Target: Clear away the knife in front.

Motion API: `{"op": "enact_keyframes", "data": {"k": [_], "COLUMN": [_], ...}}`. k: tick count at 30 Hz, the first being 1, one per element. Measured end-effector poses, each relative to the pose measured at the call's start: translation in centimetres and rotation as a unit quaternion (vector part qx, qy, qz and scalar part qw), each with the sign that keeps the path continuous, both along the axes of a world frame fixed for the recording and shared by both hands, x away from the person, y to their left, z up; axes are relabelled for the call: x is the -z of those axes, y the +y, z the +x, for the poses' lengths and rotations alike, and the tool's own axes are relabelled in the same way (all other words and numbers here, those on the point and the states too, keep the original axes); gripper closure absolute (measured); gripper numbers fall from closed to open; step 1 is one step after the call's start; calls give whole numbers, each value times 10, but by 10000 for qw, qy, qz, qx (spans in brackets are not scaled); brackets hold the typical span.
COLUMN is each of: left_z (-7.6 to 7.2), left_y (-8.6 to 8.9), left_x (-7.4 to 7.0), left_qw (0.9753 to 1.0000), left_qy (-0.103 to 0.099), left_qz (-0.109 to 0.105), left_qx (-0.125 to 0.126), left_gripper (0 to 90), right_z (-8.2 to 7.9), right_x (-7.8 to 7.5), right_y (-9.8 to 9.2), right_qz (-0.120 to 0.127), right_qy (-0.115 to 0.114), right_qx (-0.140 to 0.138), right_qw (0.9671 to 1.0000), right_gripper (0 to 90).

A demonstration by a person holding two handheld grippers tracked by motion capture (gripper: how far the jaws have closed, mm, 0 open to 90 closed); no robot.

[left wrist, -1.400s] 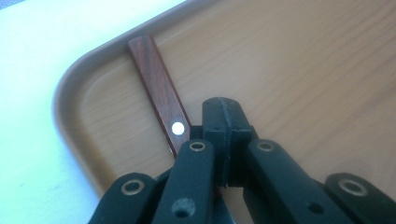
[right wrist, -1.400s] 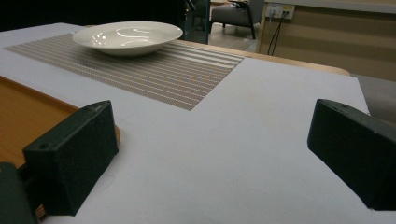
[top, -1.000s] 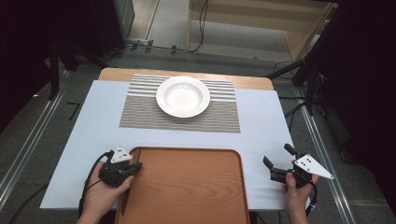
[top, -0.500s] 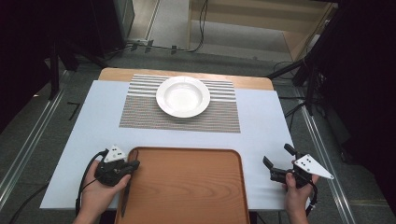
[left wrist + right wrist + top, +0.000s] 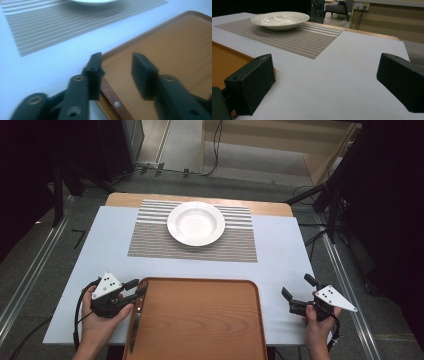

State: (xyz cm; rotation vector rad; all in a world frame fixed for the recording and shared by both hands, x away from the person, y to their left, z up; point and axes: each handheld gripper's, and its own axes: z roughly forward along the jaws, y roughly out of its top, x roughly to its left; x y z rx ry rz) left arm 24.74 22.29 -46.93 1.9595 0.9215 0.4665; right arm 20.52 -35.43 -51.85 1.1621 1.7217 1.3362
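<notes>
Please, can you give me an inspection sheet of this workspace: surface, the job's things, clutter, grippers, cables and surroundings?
Surface: table with a pale cover; striped mat at the far side.
Job's things: knife along the left edge of the wooden tray.
Clutter: nothing seen; an empty white bowl stands on the mat.
Grippers: left gripper open, jaws at the knife's far end; right gripper open, right of the tray, holding nothing.
Cables: one trails from each gripper; floor cables beyond the table.
Surroundings: dark floor, wooden furniture behind.
</notes>
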Motion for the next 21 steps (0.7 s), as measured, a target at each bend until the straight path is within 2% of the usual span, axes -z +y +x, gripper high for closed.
{"op": "enact_keyframes", "data": {"k": [5,10,16,21], "left_z": [0,1,1,3], "left_y": [9,17,22,27], "left_x": [-3,-6,-7,-6], "left_qw": [9996,9990,9983,9981], "left_qy": [-201,-226,-325,-319], "left_qz": [-207,-380,-480,-527], "left_qx": [-8,62,-30,-98], "left_gripper": [438,309,120,85], "right_z": [0,0,0,0], "right_x": [0,0,0,0], "right_y": [0,0,0,0], "right_qz": [-1,0,5,8], "right_qy": [14,19,12,8], "right_qx": [23,31,27,17], "right_qw": [10000,10000,10000,10000], "right_gripper": [6,6,6,6]}}
